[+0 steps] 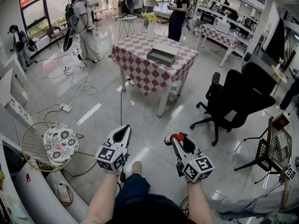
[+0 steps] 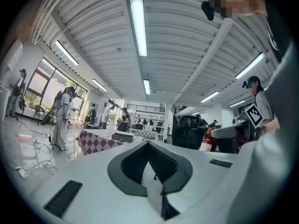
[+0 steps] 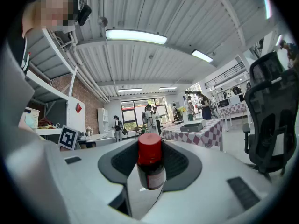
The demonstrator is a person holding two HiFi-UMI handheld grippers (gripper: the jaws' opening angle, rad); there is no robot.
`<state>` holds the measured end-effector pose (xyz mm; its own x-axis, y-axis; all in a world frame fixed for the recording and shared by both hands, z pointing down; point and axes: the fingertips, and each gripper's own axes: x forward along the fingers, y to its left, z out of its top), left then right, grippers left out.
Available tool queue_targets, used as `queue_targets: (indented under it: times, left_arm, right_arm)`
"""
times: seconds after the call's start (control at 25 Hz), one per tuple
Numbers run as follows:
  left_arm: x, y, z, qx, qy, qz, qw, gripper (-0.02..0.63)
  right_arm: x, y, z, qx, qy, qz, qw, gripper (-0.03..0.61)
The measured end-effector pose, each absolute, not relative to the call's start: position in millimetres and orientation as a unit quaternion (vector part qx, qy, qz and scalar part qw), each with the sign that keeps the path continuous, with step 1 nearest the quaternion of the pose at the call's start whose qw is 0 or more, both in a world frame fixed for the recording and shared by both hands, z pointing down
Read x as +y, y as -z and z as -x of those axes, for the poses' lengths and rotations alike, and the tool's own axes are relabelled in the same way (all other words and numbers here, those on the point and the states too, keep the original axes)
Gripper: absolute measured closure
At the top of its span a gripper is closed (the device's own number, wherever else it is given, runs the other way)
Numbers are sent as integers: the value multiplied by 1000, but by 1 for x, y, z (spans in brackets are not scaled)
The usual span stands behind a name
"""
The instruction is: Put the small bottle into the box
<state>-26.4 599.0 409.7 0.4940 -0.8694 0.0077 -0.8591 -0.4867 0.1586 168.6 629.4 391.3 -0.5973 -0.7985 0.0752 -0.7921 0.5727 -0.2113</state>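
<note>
My right gripper [image 1: 176,138] is shut on the small bottle [image 1: 174,138], a dark glass one with a red cap. In the right gripper view the bottle [image 3: 150,168] stands upright between the dark pads [image 3: 181,164]. My left gripper [image 1: 124,130] is held beside it, jaws together and empty; in its own view the left gripper [image 2: 148,143] has nothing between its tips. The grey box [image 1: 162,55] lies open on a red-and-white checked table [image 1: 140,64] well ahead of both grippers. I also see the box [image 3: 192,126] far off in the right gripper view.
A black office chair [image 1: 238,97] stands right of the table. A wire rack [image 1: 273,148] is at the far right and a round wire basket with a patterned cushion [image 1: 60,141] at the left. Cables [image 1: 70,78] trail over the floor. Several people stand behind the table.
</note>
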Motion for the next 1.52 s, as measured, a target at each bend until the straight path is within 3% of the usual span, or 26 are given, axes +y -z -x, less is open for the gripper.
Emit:
queue_targets:
  times: [1.52]
  left_arm:
    - [261,-434,71,-464,19,-882,83,614]
  right_arm:
    - [301,-415,-108,872,144,467,23,428]
